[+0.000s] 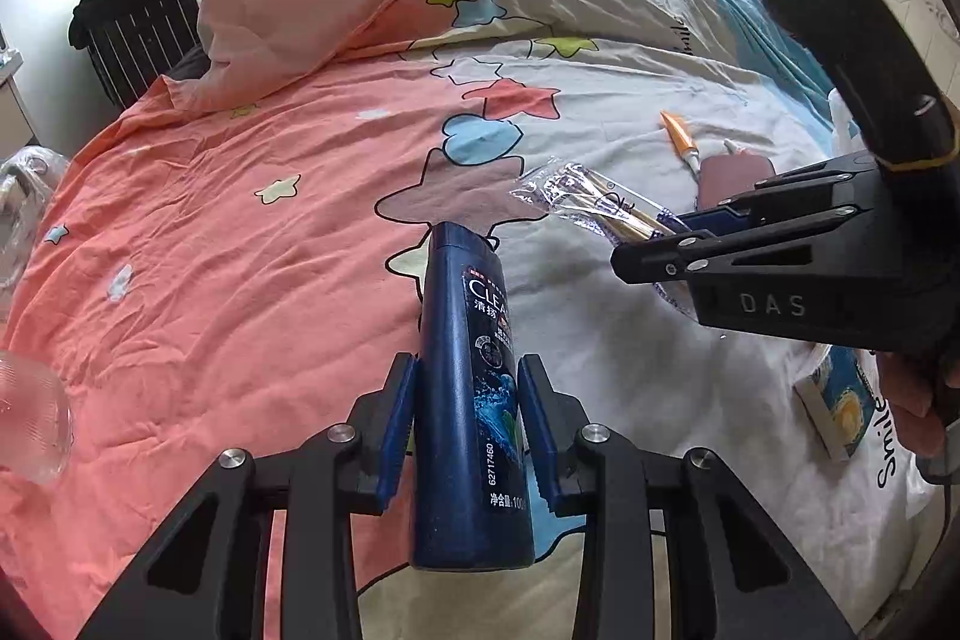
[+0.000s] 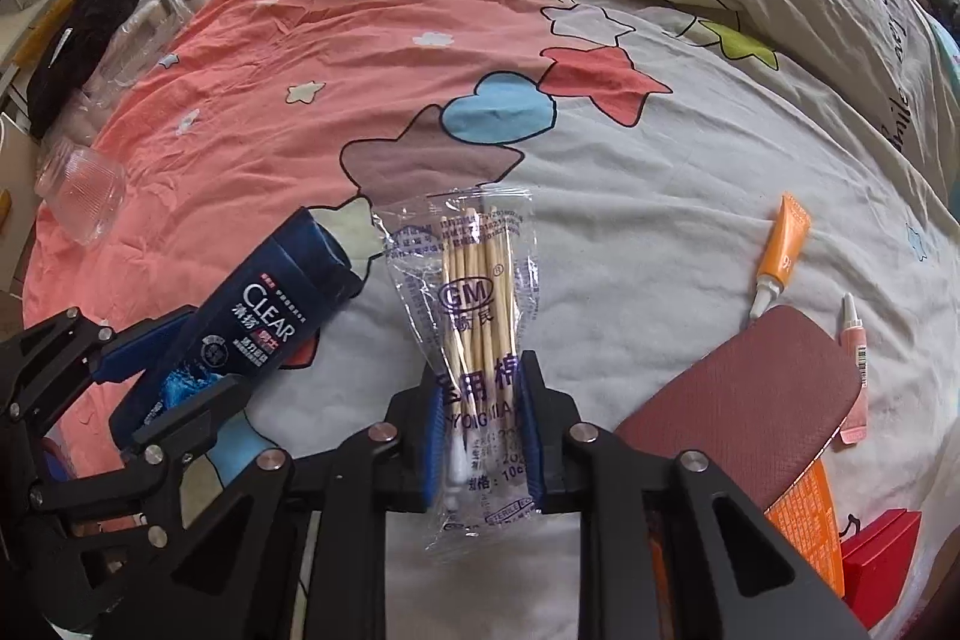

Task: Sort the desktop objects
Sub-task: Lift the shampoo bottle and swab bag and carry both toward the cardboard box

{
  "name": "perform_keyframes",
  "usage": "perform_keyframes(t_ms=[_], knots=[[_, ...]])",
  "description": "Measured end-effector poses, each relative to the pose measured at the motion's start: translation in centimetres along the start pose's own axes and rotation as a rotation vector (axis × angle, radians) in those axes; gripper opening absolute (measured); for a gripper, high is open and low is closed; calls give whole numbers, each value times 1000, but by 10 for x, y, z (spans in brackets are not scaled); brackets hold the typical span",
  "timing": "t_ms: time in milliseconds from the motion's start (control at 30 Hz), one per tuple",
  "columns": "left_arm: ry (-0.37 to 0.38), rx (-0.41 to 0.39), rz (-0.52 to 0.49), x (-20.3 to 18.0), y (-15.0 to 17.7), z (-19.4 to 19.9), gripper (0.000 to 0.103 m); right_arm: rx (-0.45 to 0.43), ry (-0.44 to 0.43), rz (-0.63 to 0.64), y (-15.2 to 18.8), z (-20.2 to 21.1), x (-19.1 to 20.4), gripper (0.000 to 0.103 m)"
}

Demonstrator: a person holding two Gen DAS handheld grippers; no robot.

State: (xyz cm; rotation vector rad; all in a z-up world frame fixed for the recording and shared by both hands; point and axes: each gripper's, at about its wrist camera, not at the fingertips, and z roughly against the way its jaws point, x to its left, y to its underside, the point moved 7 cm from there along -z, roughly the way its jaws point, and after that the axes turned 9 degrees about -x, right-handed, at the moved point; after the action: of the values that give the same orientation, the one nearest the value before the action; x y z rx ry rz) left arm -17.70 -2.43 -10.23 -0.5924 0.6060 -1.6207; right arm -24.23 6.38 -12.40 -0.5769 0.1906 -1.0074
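Observation:
A dark blue Clear shampoo bottle [image 1: 474,340] [image 2: 270,304] sits between the blue pads of my left gripper [image 1: 468,394] [image 2: 201,361], which is shut on its lower body; the cap end points away over the bedspread. A clear packet of wooden cotton swabs [image 2: 474,280] [image 1: 582,196] is pinched near its lower end by my right gripper [image 2: 480,400] [image 1: 651,244], which is shut on it. The two grippers are side by side, left one to the left, both angled down at the bed.
On the star-patterned bedspread [image 1: 240,250] lie an orange tube [image 2: 783,250], a maroon case [image 2: 750,400], a small pink tube [image 2: 855,340], an orange packet [image 2: 804,526] and a red box [image 2: 879,544]. A clear plastic cup [image 2: 81,190] lies at the left edge. Crumpled bedding is heaped behind.

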Motion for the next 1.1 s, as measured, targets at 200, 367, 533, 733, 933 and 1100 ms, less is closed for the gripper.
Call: perform_keyframes(t_ms=[200,367,533,733,933,1100], knots=[[3,-17,0,0,-1,9,35,-35,17,35,1,25,16,20],[10,-35,2,0,-4,19,34,-36,29,49,7,31,22,20],[22,-18,49,4,-1,16,34,-30,29,46,13,32,24,20],[77,31,151,12,5,6,34,-32,30,37,18,35,23,21],[69,43,156,10,8,2,36,-23,22,22,26,31,20,21],[42,70,135,7,12,-9,44,-22,19,19,28,29,18,21]])
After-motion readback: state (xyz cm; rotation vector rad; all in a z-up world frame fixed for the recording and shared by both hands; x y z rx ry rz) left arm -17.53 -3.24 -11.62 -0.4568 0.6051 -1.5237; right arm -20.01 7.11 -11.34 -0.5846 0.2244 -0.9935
